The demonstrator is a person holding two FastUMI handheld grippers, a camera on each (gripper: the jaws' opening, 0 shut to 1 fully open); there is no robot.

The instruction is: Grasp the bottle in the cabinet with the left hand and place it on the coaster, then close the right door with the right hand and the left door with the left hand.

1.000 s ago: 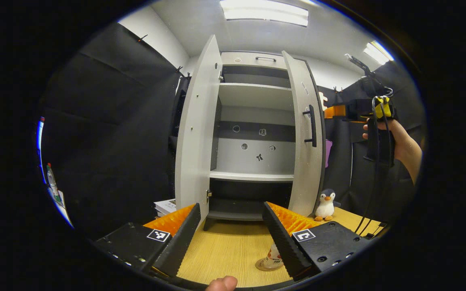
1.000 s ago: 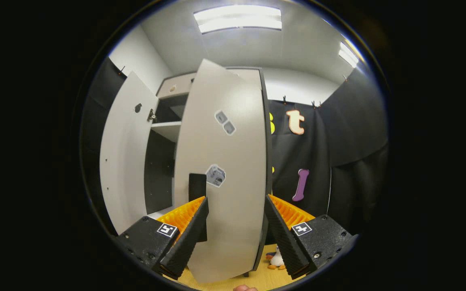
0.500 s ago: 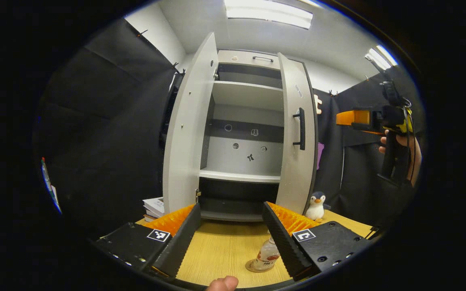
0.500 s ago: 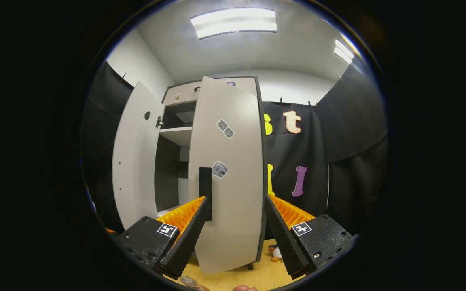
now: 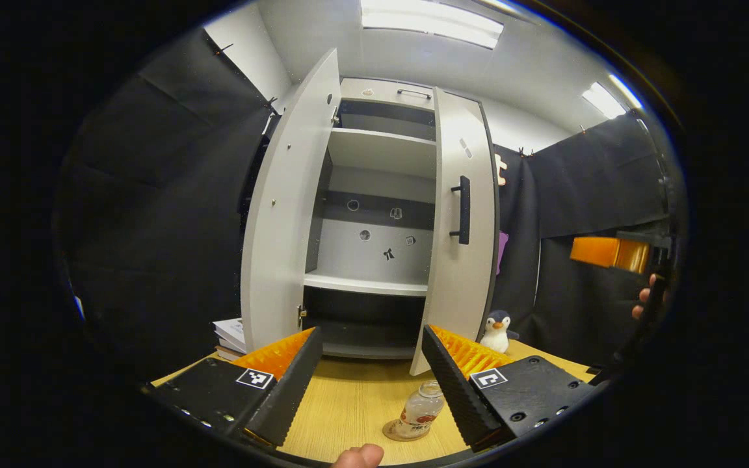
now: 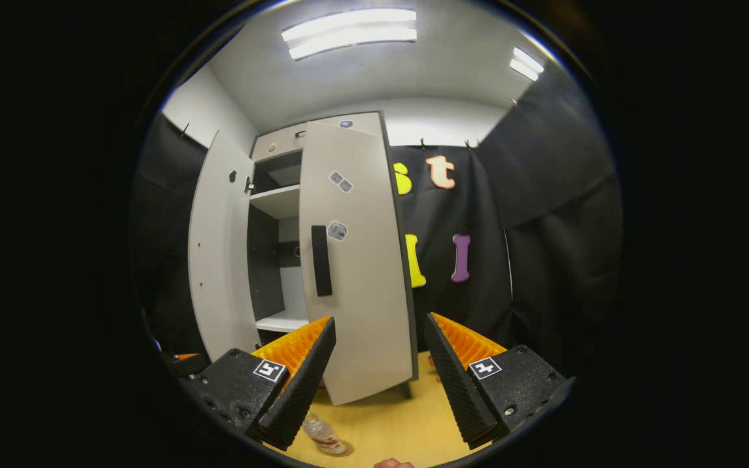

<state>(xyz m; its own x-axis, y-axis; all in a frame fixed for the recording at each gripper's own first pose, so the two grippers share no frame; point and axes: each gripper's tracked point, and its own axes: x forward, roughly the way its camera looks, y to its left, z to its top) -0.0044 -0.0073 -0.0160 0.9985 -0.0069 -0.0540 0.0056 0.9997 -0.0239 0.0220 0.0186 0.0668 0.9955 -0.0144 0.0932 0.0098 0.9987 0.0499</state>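
The clear bottle (image 5: 421, 411) stands upright on a round coaster (image 5: 395, 434) on the wooden table (image 5: 355, 403), just left of my left gripper's right finger. My left gripper (image 5: 368, 335) is open and empty, facing the grey cabinet (image 5: 374, 247). The left door (image 5: 283, 208) stands wide open. The right door (image 5: 462, 214), with its black handle (image 5: 462, 209), is swung most of the way in. My right gripper (image 6: 378, 322) is open, some way back from the right door (image 6: 355, 260) and its handle (image 6: 321, 260). The bottle (image 6: 322, 434) shows low between its fingers.
A penguin plush (image 5: 497, 328) sits on the table right of the cabinet. A stack of books (image 5: 228, 333) lies left of it. The right gripper (image 5: 608, 252) and the hand (image 5: 644, 299) holding it show at the far right of the left gripper view.
The right door has swung further toward shut. My right gripper has drawn back and down, away from the door. The left gripper has drifted slightly, staying open.
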